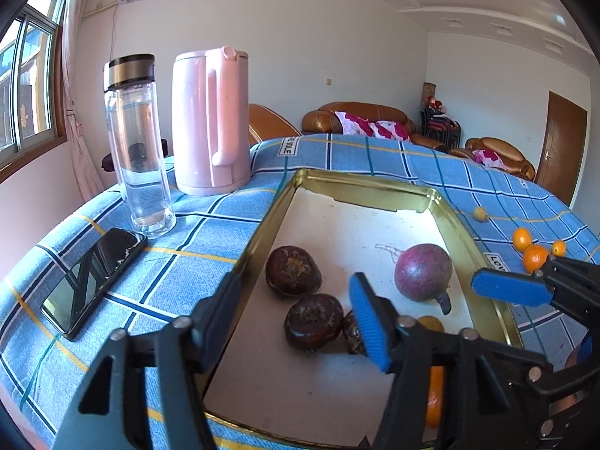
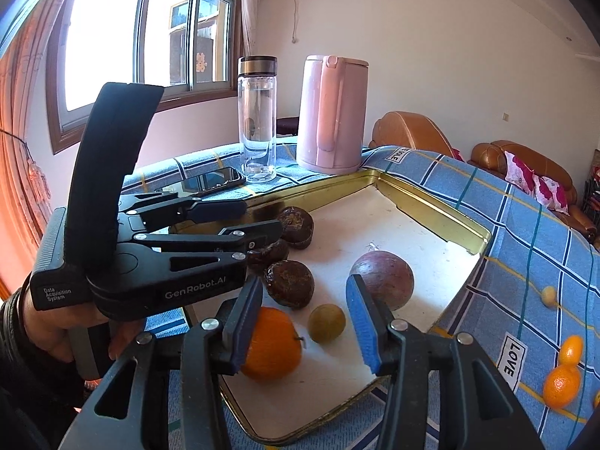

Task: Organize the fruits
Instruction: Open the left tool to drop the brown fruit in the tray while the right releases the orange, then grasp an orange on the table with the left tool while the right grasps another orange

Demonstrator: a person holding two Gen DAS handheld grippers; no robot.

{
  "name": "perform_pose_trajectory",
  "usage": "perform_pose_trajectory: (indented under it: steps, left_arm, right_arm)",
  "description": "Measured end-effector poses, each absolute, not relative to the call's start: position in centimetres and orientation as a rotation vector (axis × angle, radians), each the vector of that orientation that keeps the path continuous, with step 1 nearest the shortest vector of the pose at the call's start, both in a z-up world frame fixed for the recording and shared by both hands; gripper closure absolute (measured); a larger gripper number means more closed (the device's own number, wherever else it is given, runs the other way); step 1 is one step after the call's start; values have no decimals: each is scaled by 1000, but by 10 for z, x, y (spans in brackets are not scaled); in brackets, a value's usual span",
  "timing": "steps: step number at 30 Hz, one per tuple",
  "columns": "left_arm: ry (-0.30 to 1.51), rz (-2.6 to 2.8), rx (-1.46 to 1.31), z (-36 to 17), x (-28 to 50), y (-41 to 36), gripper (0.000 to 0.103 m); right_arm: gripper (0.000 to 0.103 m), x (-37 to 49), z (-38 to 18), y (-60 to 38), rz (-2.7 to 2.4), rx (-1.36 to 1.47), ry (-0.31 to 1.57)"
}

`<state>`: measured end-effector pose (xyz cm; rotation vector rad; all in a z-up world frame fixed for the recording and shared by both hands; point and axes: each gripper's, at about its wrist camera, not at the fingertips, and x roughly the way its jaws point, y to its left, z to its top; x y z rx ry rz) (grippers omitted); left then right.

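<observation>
Both grippers, left gripper (image 1: 296, 315) and right gripper (image 2: 303, 322), gaping empty over tray (image 2: 431, 202); kumquats (image 2: 561, 385) stranded at 3 o'clock, probably next.

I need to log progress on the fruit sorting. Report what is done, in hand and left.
Done: the tray holds three dark brown fruits, a purple fruit, an orange and a small greenish fruit. In hand: nothing; the left gripper and right gripper are open over it. Left: small oranges and a pale yellow fruit on the tablecloth.
</observation>
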<state>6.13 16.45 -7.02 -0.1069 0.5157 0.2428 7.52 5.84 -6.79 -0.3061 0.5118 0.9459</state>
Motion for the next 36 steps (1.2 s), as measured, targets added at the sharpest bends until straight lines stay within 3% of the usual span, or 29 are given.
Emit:
perform_pose_trajectory:
  steps: [8,16,36]
  left_arm:
    - [425,189,-72,-39,55,124,13]
    - [425,84,0,-27,74,64,12]
    - [615,-142,49,-43,178,-76,12]
  right_arm:
    - [48,79,-57,-5,809,-243,450]
    - [42,96,-42,-110,614,-83,409]
    - [42,162,-43,-260,183,49,528]
